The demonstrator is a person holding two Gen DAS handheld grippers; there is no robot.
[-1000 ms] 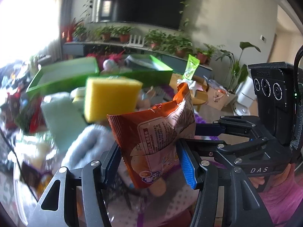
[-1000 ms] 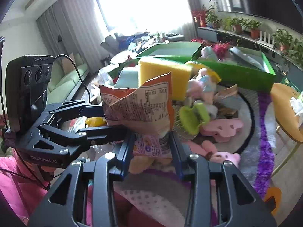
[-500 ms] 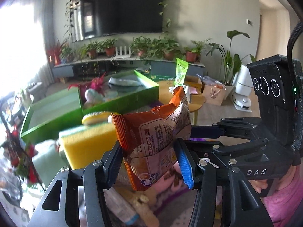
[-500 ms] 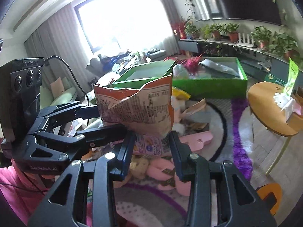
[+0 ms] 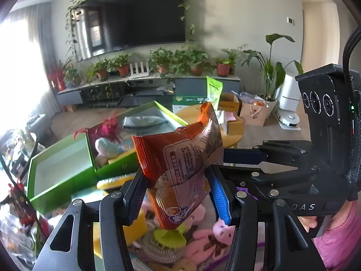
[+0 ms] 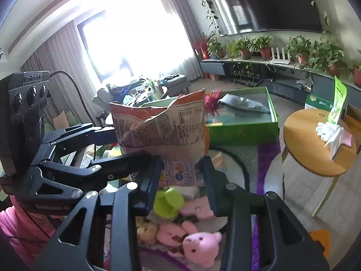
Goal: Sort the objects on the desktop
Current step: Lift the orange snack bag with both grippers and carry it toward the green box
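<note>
An orange snack bag (image 5: 180, 162) is held up in the air between both grippers. My left gripper (image 5: 176, 194) is shut on the bag's lower half. My right gripper (image 6: 181, 176) is shut on the same bag (image 6: 162, 131) from the other side. Below them lie a pink plush bear (image 6: 198, 246), a green-handled scrubber (image 6: 168, 201) and other small toys. A green box (image 5: 67, 164) with two compartments stands behind, one side holding a grey pouch (image 5: 144, 120) and plush items.
A round wooden side table (image 6: 315, 149) with a tissue box stands to the right. A purple-edged rug (image 6: 261, 158) lies under the pile. A TV shelf with potted plants (image 5: 176, 61) runs along the far wall. Cluttered items sit at left (image 5: 20, 203).
Both grippers have lifted the snack bag higher and tilted upward. The yellow sponge and the pile have dropped lower in view; the green box and room now show behind the bag.
</note>
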